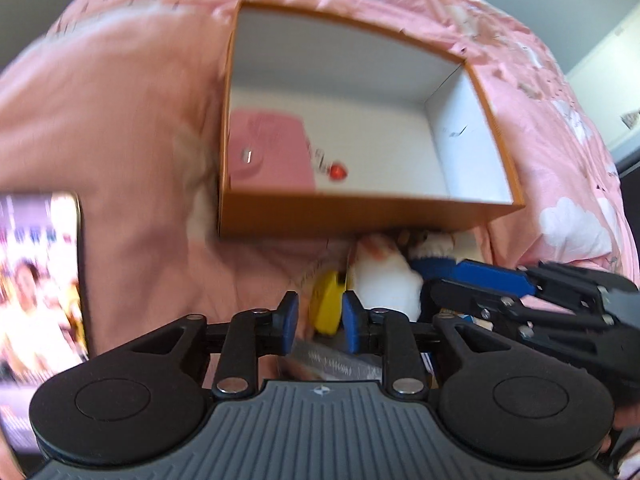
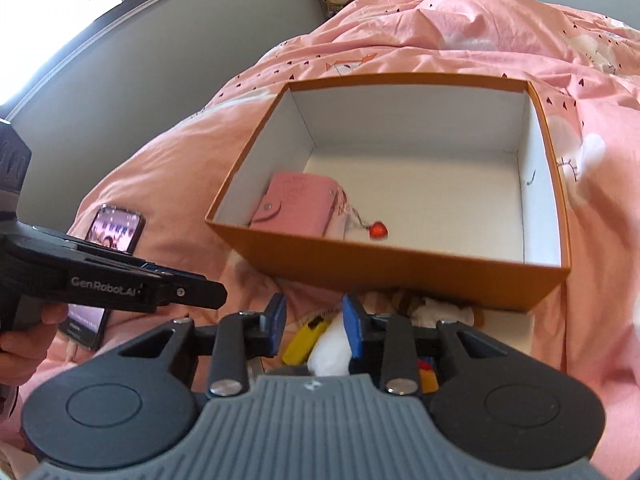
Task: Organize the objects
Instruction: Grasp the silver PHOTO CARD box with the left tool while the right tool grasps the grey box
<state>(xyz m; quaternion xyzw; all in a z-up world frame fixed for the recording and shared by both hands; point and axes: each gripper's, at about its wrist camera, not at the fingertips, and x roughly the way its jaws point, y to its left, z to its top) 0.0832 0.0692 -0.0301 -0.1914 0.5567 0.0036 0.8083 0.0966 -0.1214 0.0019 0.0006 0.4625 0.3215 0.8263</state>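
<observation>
Pink bedspread [image 2: 460, 36] all over, rumpled, with an orange box [image 2: 400, 264] sitting open on it. Inside, against the near left corner: pink wallet [image 2: 298, 204], red heart charm [image 2: 378, 230] just beside it. Left claw [image 1: 320, 316] parted a little, nothing clamped. Right claw [image 2: 314, 320] likewise slightly open and empty. Below both, on the bed in front of the box: yellow item [image 2: 300, 344], white soft toy [image 1: 384, 284]. Phone [image 2: 116, 230] lit up off to the left.
</observation>
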